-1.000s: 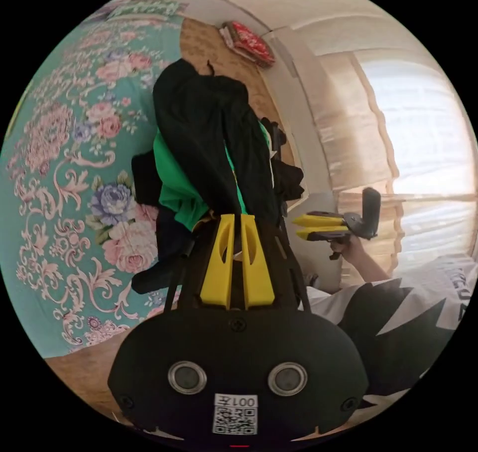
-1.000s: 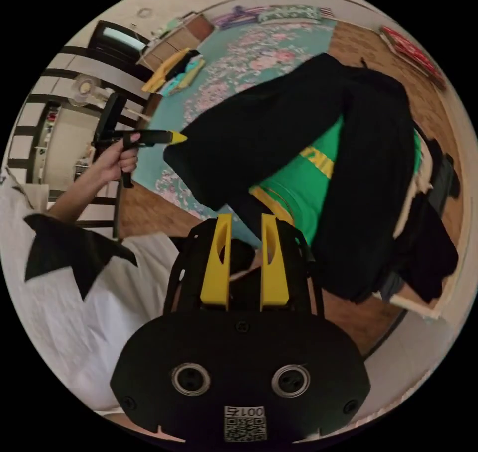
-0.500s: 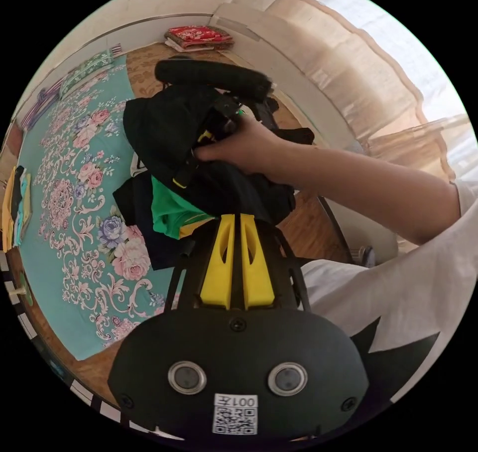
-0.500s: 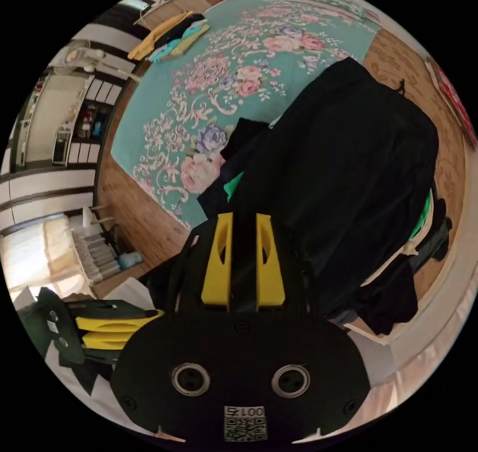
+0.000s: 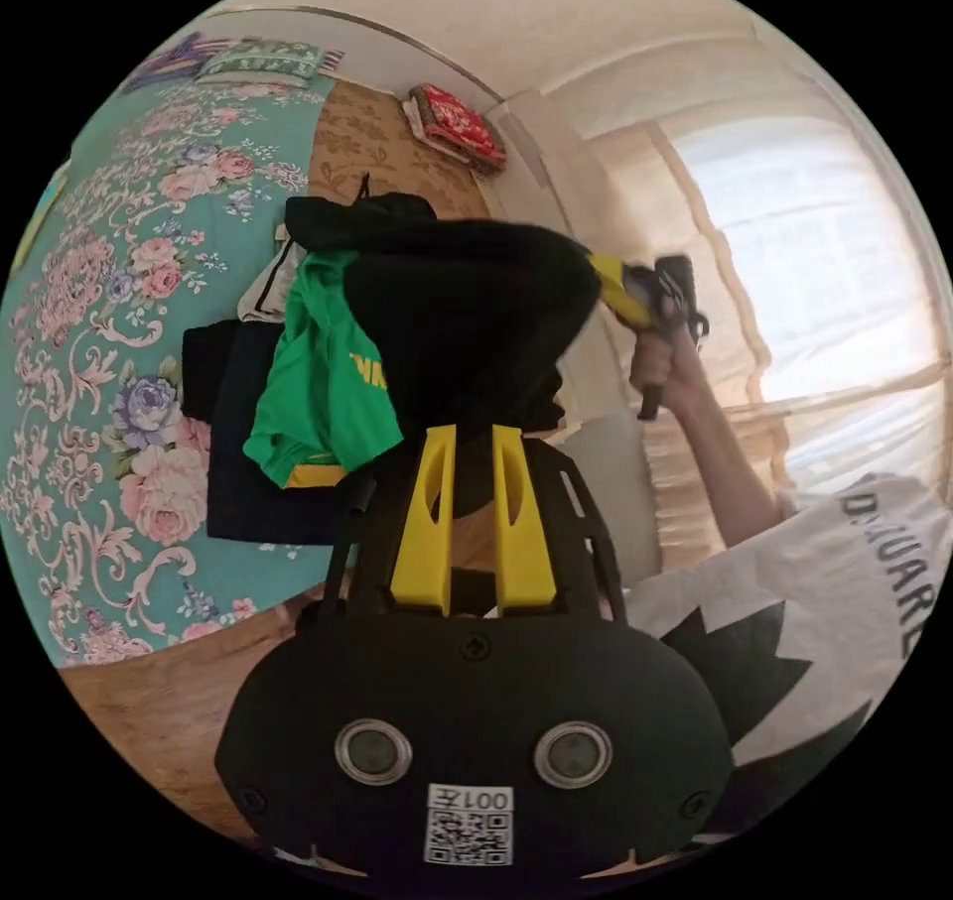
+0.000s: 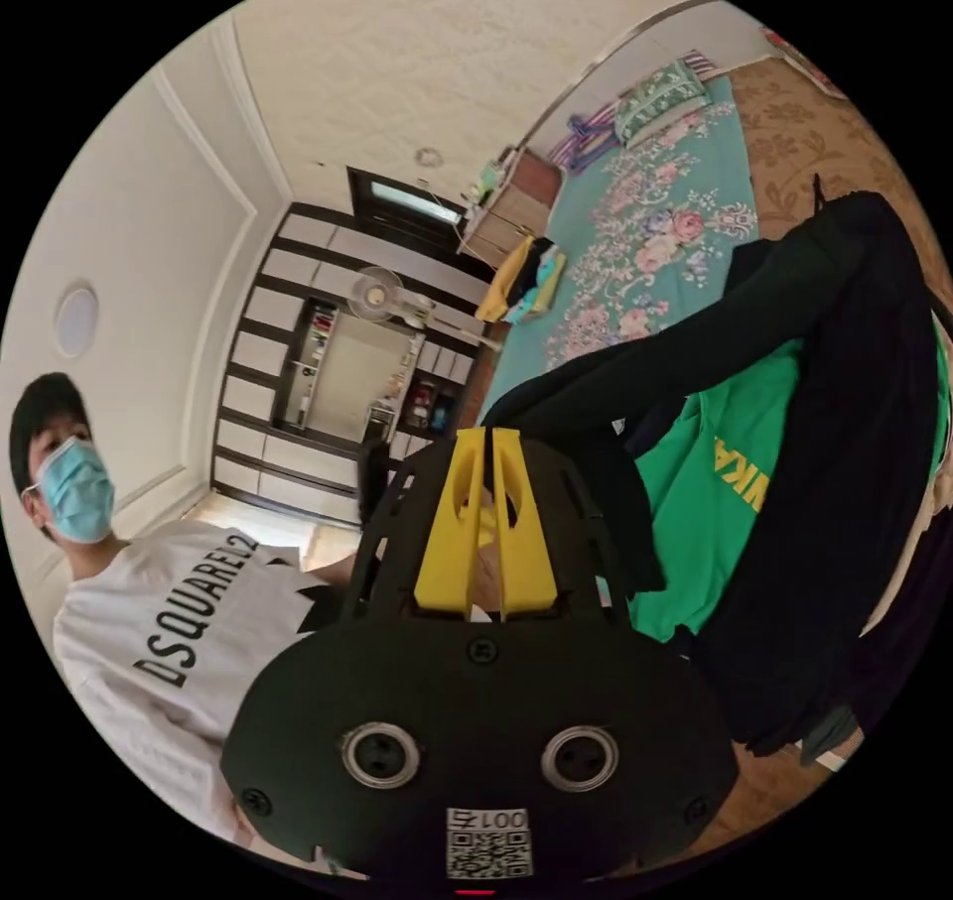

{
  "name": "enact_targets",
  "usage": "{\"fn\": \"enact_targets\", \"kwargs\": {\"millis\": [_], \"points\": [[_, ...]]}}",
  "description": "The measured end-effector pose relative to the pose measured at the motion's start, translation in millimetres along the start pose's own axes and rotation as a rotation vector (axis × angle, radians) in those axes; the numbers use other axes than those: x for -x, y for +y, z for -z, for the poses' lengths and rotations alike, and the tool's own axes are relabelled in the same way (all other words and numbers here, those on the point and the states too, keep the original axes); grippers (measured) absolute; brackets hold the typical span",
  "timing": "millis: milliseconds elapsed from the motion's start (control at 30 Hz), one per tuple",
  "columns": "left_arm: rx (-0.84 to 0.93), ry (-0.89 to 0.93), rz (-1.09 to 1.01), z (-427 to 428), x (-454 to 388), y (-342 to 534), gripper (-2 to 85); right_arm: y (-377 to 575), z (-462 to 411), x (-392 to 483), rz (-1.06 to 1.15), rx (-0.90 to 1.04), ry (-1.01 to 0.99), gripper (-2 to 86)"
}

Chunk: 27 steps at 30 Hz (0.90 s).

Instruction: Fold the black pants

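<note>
I judge the folding barely begun: the black pants [image 5: 467,315] hang bunched in the air above the floral bed [image 5: 89,344] and a green shirt [image 5: 318,384], no crease laid yet. My right tool [image 5: 608,283] pinches one end of the pants with its jaws pressed together, while my left tool [image 5: 473,444] is spread, cloth just ahead of it, ungripped. I see yellow lettering on the shirt, too partial to read.

Black pants [image 5: 467,324] hide right tongs' tips — grip unclear.
</note>
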<state>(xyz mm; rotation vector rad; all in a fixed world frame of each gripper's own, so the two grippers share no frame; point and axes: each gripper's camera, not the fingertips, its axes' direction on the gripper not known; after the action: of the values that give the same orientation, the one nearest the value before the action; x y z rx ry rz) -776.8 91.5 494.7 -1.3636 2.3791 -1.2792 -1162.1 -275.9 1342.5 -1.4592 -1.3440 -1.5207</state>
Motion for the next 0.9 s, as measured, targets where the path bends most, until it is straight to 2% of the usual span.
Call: {"fn": "enact_targets", "kwargs": {"millis": [100, 167, 233, 300, 367, 433, 500, 600, 733, 800, 900], "points": [[-0.082, 0.182, 0.096, 25.2, 58.3, -21.2, 4.2, 27.9, 44.9, 2.4, 0.055, -0.017, 0.048, 0.9], [-0.107, 0.223, 0.125, 33.3, 87.6, -37.4, 4.9, 47.2, 69.2, 6.0, 0.076, -0.011, 0.081, 0.9], [-0.055, 0.131, 0.112, 31.7, 106.0, -60.5, 5.6, 69.0, 92.0, 12.9, 0.093, -0.016, 0.116, 0.9], [0.104, -0.063, 0.038, 11.4, 121.0, -98.5, 7.1, 100.6, 120.9, 26.6, 0.109, -0.061, 0.161, 0.8], [0.212, -0.072, -0.025, -12.6, 132.2, -124.2, 9.4, 124.6, 141.9, 38.3, 0.111, -0.129, 0.185, 0.8], [0.253, 0.105, -0.047, -39.3, 146.5, -141.7, 13.0, 147.1, 157.6, 50.8, 0.12, -0.193, 0.201, 0.8], [0.246, 0.56, 0.134, -80.7, 179.8, -147.3, 16.1, 173.1, 169.2, 65.9, 0.129, -0.27, 0.211, 0.8], [0.078, 0.921, 0.415, -118.8, 213.5, -121.0, 15.9, 197.1, 170.1, 84.1, 0.143, -0.312, 0.27, 0.7], [-0.079, 1.057, 0.619, -135.8, 228.1, -84.0, 13.8, 214.0, 156.1, 98.6, 0.152, -0.276, 0.373, 0.7], [-0.139, 1.087, 0.691, -133.4, 231.9, -70.5, 9.0, 226.8, 149.7, 103.1, 0.171, -0.286, 0.396, 0.6], [-0.179, 1.053, 0.642, -108.0, 232.9, -67.5, 1.7, 250.1, 157.3, 102.8, 0.2, -0.361, 0.371, 0.6]]}}
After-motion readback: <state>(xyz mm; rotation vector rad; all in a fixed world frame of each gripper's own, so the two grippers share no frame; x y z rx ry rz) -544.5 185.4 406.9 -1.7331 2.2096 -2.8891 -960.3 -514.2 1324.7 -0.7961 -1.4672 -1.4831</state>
